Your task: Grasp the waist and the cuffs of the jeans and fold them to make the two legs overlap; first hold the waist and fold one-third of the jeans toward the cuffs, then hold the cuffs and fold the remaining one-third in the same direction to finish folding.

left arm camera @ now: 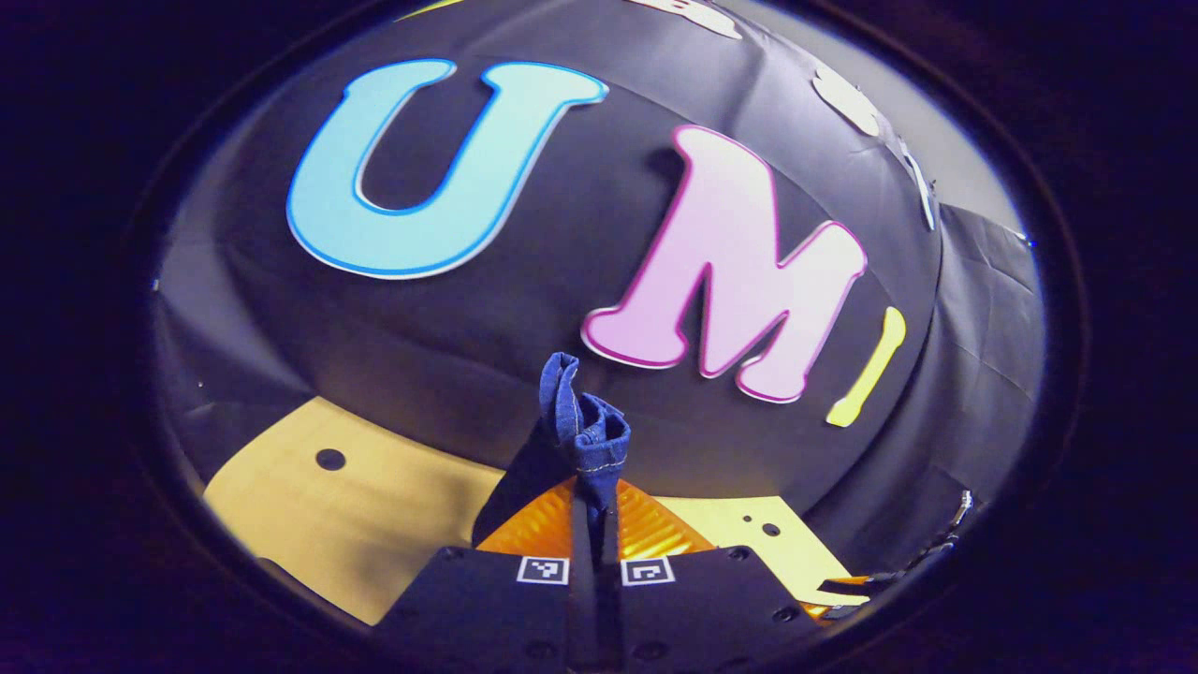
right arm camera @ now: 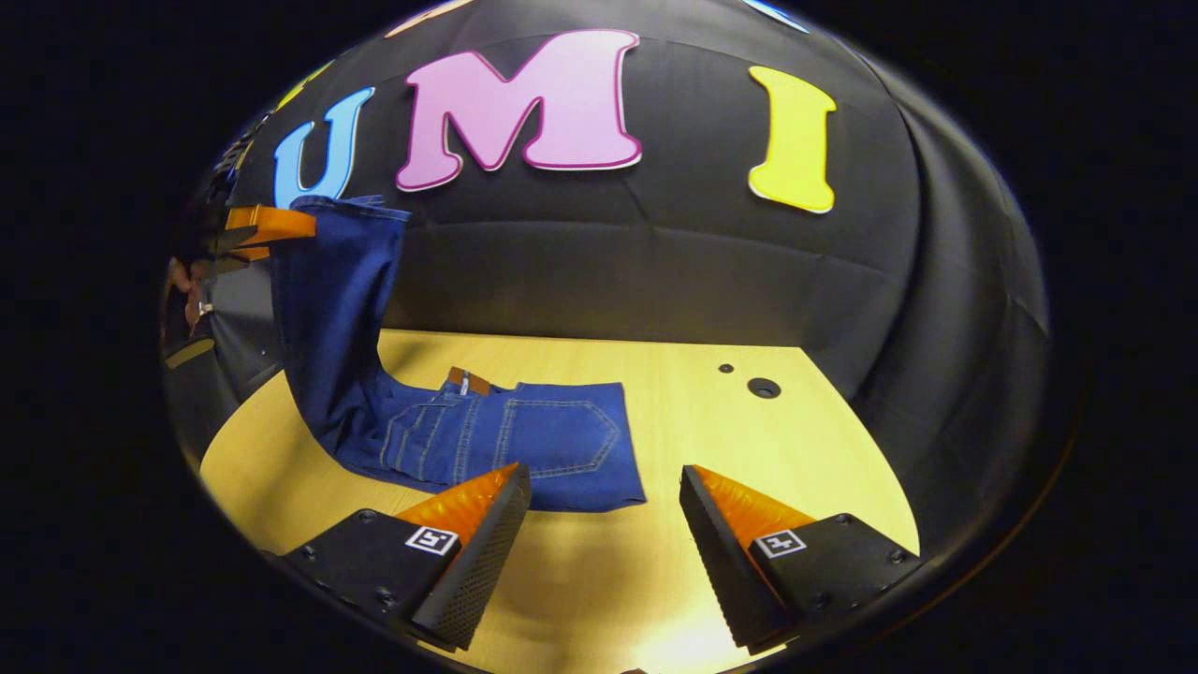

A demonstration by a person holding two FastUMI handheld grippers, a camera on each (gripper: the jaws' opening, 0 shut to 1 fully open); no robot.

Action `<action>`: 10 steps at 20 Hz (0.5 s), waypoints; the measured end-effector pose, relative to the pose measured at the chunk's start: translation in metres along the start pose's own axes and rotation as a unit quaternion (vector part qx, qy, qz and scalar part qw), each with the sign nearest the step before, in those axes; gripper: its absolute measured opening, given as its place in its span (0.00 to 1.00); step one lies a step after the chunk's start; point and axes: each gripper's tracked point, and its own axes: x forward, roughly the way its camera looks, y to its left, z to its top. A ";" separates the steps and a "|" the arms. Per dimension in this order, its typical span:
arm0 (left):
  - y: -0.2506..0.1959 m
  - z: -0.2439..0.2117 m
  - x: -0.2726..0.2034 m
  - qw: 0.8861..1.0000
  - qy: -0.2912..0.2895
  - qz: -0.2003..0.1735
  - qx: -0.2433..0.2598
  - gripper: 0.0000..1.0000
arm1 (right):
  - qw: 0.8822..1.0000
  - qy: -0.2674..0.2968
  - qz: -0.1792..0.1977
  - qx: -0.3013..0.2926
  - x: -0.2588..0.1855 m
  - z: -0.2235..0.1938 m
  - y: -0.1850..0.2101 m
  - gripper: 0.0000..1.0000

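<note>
1. In the left gripper view, the left hand-held gripper [left arm camera: 596, 524] is seen pressed together on a bunched edge of the jeans [left arm camera: 585, 421]; a crumpled tuft of denim with pale stitching stands up just beyond the fingertips.

2. In the right gripper view, that same end of the jeans [right arm camera: 487, 435] is held high at the far left by the other hand-held gripper [right arm camera: 245, 234], and a long leg section hangs down from it in a smooth curve to the desk [right arm camera: 749, 440].

3. The rest of the garment is laid flat on the desk, just ahead of the right hand-held gripper [right arm camera: 604, 510] and touching the area by its left finger; a back pocket with curved stitching and a tan waistband patch are shown face up.

4. The right hand-held gripper is spread wide with nothing between its fingers.

5. The step in hand is judged to be a lengthwise fold, with the raised end being carried over the flat part; which third is being folded cannot be told for sure.

6. Next, the lifted end needs to be lowered squarely onto the flat part, edges matched, while the flat denim is steadied ahead of the spread gripper.

7. The denim is mid-weight, soft and floppy; the desk is smooth pale wood with small round holes.
</note>
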 end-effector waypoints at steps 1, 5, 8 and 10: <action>-0.025 -0.012 0.009 1.000 0.015 -0.017 0.003 0.06 | 1.000 -0.001 -0.004 0.005 -0.005 0.003 -0.009 0.98; -0.110 -0.096 0.054 0.994 0.080 -0.070 0.002 0.06 | 0.999 -0.009 -0.025 0.021 -0.024 0.012 -0.045 0.98; -0.130 -0.164 0.077 0.989 0.130 -0.066 -0.001 0.09 | 0.999 -0.003 -0.042 0.029 -0.038 0.008 -0.067 0.98; -0.140 -0.199 0.088 0.985 0.164 -0.062 0.008 0.14 | 0.998 0.000 -0.053 0.033 -0.049 0.004 -0.078 0.98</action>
